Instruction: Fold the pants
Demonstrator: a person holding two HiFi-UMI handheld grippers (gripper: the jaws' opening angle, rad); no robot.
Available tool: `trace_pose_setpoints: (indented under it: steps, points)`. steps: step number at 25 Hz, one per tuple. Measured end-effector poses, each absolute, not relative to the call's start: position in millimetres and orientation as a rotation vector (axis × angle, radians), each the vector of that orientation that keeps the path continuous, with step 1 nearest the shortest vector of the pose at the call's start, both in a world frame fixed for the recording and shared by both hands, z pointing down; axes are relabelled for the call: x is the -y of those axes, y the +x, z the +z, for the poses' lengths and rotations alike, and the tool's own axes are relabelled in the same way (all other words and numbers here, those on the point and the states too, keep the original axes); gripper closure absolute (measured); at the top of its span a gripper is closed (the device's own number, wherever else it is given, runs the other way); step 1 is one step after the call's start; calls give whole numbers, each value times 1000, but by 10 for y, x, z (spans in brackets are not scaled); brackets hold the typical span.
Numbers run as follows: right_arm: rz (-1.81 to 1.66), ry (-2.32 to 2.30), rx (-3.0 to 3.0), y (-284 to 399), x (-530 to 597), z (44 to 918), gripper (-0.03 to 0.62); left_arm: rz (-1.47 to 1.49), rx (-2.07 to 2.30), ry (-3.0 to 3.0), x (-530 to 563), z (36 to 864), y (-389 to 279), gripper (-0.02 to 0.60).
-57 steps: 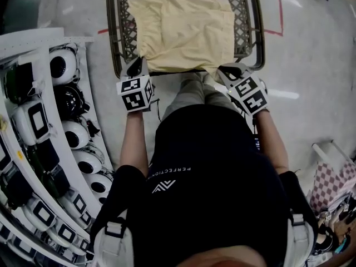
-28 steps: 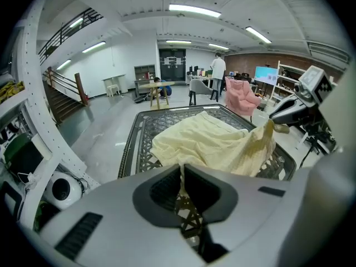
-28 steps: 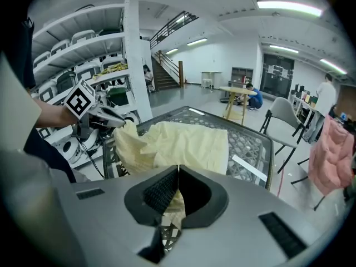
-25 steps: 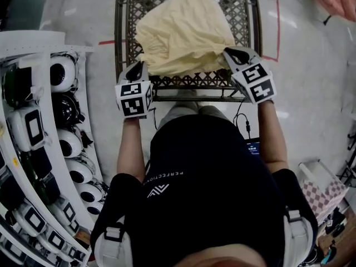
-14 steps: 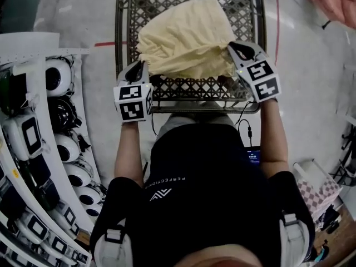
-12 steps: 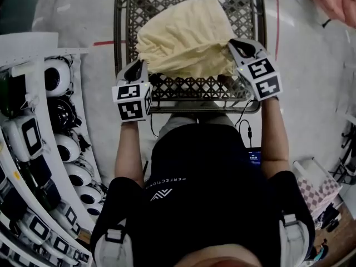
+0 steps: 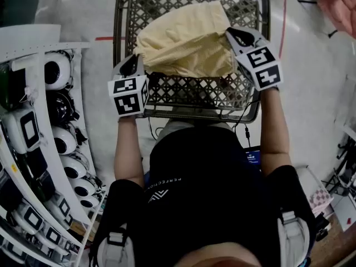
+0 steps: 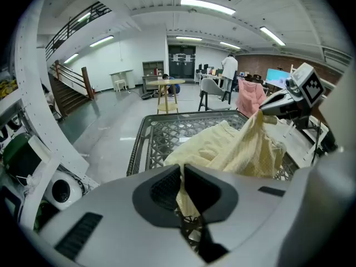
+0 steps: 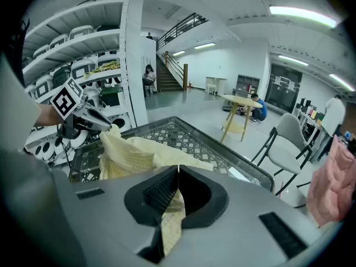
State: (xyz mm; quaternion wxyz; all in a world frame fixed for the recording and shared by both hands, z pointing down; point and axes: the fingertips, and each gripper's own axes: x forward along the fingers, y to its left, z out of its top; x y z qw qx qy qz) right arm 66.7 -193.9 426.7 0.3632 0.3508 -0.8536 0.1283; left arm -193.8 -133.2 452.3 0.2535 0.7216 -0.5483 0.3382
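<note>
The person's black shirt (image 7: 211, 204) bears small white print reading "PERFECTION", seen upside down.

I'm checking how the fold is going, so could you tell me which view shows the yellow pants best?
The head view: nearly the whole pants show from above over the mesh table. The gripper views show only an edge pinched in the left tongs and right tongs, and a bunched heap beyond.

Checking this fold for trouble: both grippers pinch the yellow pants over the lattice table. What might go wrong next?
The left gripper and right gripper each clamp only a thin edge of the pants; it may slip out. The cloth sags bunched between them, so the fold could land creased on the table.
</note>
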Motion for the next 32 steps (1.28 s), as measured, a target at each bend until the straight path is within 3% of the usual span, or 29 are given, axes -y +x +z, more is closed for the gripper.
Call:
trace_pose_setpoints:
  steps: [32]
  points:
    - [477, 923, 2168, 465, 2885, 5152, 556, 950, 1488, 1827, 2126, 5107, -2073, 551]
